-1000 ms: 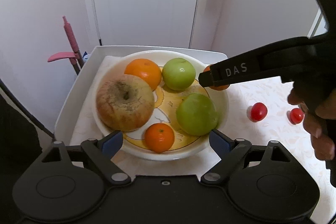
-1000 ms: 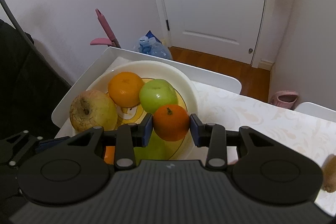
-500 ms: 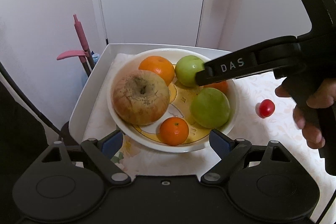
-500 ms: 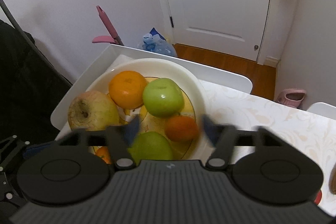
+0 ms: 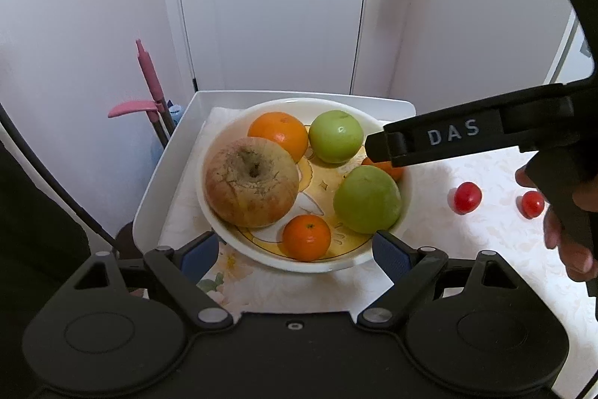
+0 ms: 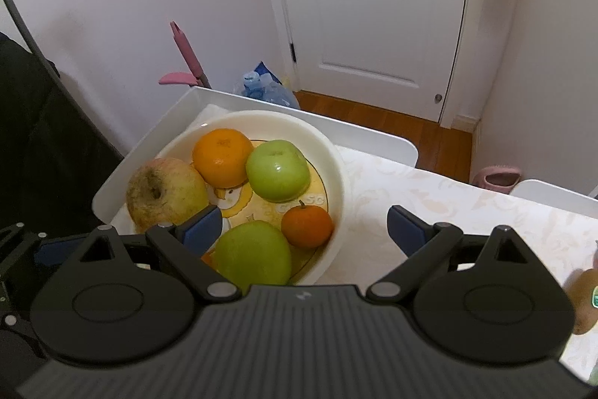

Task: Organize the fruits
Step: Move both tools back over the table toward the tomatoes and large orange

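Since a second ago our right gripper [image 6: 302,229] has let go of the small mandarin [image 6: 307,226], which now lies in the white bowl [image 6: 336,171] against its right wall; the fingers stand wide apart and empty above the bowl's near right side. Going left to right in the bowl, we see the big russet apple [image 5: 251,187], an orange [image 5: 278,135], a second mandarin [image 5: 306,236] at the near rim, and two green apples [image 5: 336,136] [image 5: 367,199]. Our left gripper [image 5: 295,251] hangs wide and empty, straddling the near rim. Two cherry tomatoes [image 5: 466,198] [image 5: 532,204] lie on the tablecloth [image 5: 486,242], well right of the bowl.
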